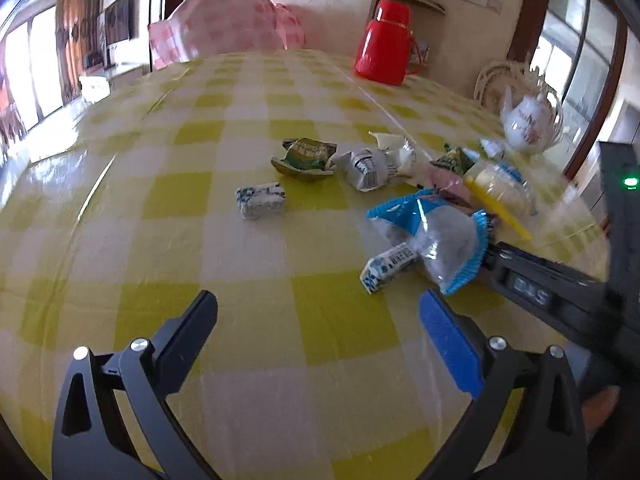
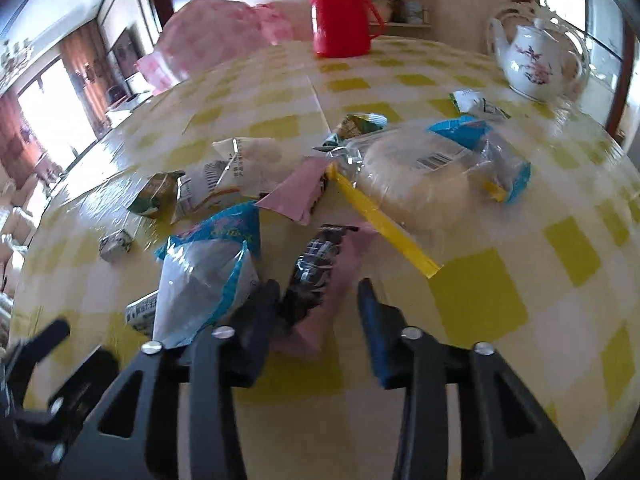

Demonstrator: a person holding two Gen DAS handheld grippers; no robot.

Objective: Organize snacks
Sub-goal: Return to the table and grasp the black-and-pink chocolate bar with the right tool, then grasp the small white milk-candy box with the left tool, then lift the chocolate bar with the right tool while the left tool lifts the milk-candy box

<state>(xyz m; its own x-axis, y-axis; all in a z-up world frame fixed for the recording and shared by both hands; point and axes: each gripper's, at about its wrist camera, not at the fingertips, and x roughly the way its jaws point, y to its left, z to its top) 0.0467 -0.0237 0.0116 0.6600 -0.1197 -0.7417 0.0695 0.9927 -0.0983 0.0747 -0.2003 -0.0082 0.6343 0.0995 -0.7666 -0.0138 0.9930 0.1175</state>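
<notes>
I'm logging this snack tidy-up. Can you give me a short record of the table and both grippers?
surface: yellow checked tablecloth
snacks: scattered packets, unsorted
left gripper: open, empty, over bare cloth
right gripper: jaws either side of pink-and-dark packet; grip unclear
beside it: blue-edged clear bag
far end: red flask, white teapot

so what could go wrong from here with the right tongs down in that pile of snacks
1. The right tongs straddle the dark-and-pink wrapper, but the blue-and-clear bag leans on the left finger and might get pinched or dragged too.
2. Lifting could nudge the yellow strip beside it.
</notes>
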